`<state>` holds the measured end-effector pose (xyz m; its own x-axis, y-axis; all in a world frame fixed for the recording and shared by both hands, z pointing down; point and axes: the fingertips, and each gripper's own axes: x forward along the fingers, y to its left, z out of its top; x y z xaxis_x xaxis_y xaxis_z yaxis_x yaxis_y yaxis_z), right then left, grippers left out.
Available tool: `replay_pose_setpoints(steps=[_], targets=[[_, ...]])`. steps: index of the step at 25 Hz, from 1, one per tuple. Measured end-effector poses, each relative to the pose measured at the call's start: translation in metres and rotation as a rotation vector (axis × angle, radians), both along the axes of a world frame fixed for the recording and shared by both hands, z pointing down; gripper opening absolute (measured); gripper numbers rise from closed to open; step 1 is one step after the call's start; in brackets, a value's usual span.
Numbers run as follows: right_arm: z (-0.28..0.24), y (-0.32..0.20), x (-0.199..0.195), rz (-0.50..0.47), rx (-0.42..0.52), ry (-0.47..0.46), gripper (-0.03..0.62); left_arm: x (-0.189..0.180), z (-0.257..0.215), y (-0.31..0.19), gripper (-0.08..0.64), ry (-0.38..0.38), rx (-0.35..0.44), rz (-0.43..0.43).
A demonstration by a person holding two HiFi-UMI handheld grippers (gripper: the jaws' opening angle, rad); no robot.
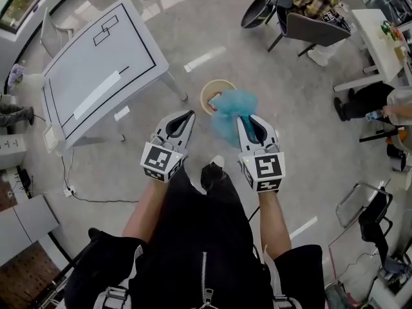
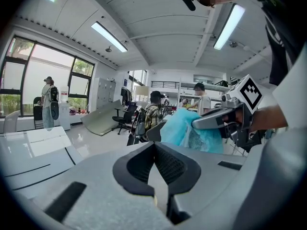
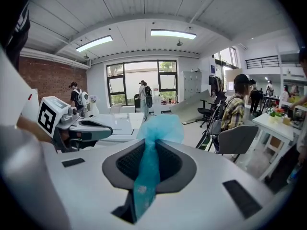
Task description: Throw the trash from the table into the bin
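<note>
The right gripper (image 1: 248, 118) is clamped on a crumpled piece of teal, thin, plastic-like trash (image 1: 229, 112). In the right gripper view a twisted strand of it runs down between the 2 dark pads, and the rest puffs out past the tips (image 3: 160, 127). The left gripper (image 1: 187, 116) has its jaws together with nothing between them. Its own view shows the pads meeting on bare grey casing (image 2: 160, 166), with the teal bundle off to the right in the other gripper (image 2: 184, 128).

The trash is off the table and in the air, held out ahead of the person. In the head view it overlaps the near right part of the round, beige, open-topped bin (image 1: 207, 90). The bin stands on the grey floor just beyond the corner of the white rectangular table (image 1: 96, 69) that points toward the person. Whether the bundle is already above the bin's opening or short of it I cannot tell.

By my reading, 1 pick-up is done and the carry is near its end. The release into the bin is not yet made. The visible table surface shows only black lines and a pale strip, with no further trash that I can make out, so this may be the last piece.
</note>
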<state>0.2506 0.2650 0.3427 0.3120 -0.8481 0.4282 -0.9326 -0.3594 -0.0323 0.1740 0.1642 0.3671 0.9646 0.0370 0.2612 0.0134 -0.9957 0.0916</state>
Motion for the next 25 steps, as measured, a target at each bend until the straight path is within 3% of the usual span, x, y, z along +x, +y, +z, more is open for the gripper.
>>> replay_pose_setpoints(steps=[9,25], targets=[[0.0,0.011,0.014,0.091,0.027,-0.039,0.048,0.017,-0.001,0.007,0.005,-0.016,0.003,0.054],[0.048,-0.042,0.006,0.022,0.003,-0.124,0.048,0.034,0.016,-0.026,0.005,-0.01,0.0,0.046]])
